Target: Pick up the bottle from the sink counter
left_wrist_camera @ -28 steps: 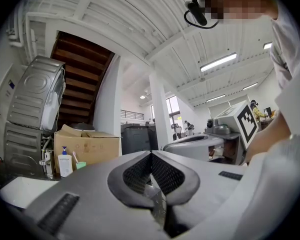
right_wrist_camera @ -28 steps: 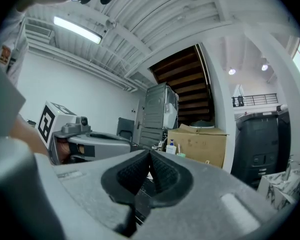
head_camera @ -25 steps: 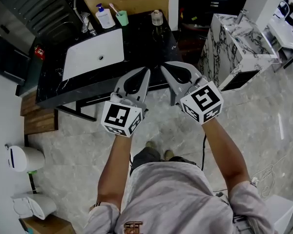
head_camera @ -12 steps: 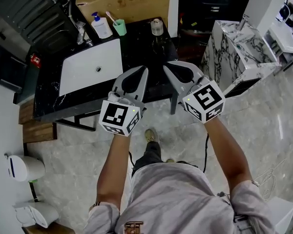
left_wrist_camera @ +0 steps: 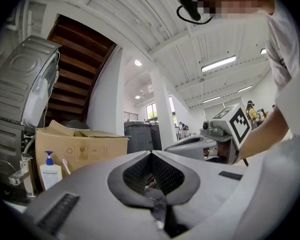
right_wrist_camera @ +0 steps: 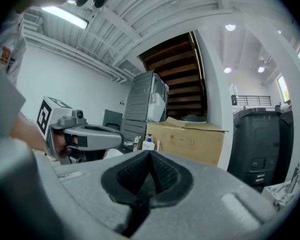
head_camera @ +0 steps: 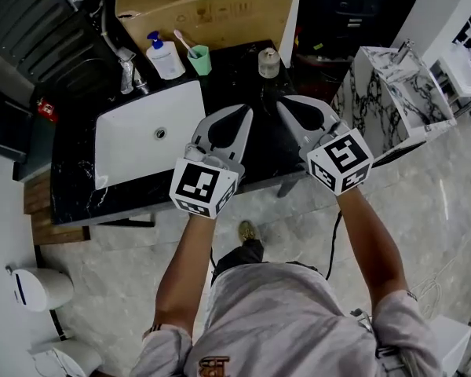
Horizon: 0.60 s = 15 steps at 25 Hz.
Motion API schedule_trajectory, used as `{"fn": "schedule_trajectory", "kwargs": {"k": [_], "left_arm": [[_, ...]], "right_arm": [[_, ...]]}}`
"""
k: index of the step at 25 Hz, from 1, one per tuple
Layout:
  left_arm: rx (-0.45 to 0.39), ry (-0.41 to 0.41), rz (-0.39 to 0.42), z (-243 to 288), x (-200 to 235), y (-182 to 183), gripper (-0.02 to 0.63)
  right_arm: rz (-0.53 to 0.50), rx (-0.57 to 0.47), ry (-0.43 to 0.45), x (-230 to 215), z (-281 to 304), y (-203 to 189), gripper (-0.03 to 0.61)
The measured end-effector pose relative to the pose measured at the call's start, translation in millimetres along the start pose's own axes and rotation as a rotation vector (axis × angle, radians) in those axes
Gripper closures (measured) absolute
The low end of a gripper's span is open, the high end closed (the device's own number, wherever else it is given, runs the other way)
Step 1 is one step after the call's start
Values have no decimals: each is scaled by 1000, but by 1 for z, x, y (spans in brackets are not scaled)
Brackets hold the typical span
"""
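A white pump bottle [head_camera: 165, 56] with a blue top stands at the back of the black sink counter [head_camera: 78, 187], next to a green cup [head_camera: 198, 58] that holds a toothbrush. My left gripper [head_camera: 246, 110] and right gripper [head_camera: 281, 104] are side by side over the counter's front right part, both level and pointing at the back. Both are shut with nothing between the jaws, well short of the bottle. The left gripper view has the bottle [left_wrist_camera: 50, 174] at far left, beyond the shut left gripper [left_wrist_camera: 150, 153]. In the right gripper view the bottle [right_wrist_camera: 148, 144] stands just over the shut right gripper [right_wrist_camera: 150, 151].
A white basin [head_camera: 145, 132] with a faucet [head_camera: 125, 67] fills the counter's left. A small glass jar [head_camera: 268, 63] stands at the back right. An open cardboard box [head_camera: 208, 6] sits behind the counter. A marble vanity [head_camera: 388, 93] stands to the right, a toilet [head_camera: 39, 289] at lower left.
The person has stepped up to the counter. Both grippers, still shut, have moved forward from in front of its edge to over its top.
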<state>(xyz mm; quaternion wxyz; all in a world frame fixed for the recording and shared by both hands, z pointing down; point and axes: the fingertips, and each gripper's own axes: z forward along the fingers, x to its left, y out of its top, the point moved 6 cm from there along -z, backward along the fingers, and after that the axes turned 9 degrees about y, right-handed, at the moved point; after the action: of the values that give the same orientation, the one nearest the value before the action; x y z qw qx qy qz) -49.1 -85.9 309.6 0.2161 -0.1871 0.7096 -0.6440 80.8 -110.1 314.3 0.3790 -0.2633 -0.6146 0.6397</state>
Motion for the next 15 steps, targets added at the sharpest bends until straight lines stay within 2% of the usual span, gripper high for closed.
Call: {"fn": "schedule_trajectory", "kwargs": {"k": [6, 11, 15], "left_arm": [[-6, -45, -22, 34, 38, -10, 614], [-7, -61, -45, 54, 57, -16, 614], [2, -67, -50, 66, 65, -25, 614]], "right_arm": [[2, 32, -34, -28, 41, -3, 575], [14, 74, -51, -48, 63, -10, 527], [26, 112, -56, -65, 76, -22, 464]]}}
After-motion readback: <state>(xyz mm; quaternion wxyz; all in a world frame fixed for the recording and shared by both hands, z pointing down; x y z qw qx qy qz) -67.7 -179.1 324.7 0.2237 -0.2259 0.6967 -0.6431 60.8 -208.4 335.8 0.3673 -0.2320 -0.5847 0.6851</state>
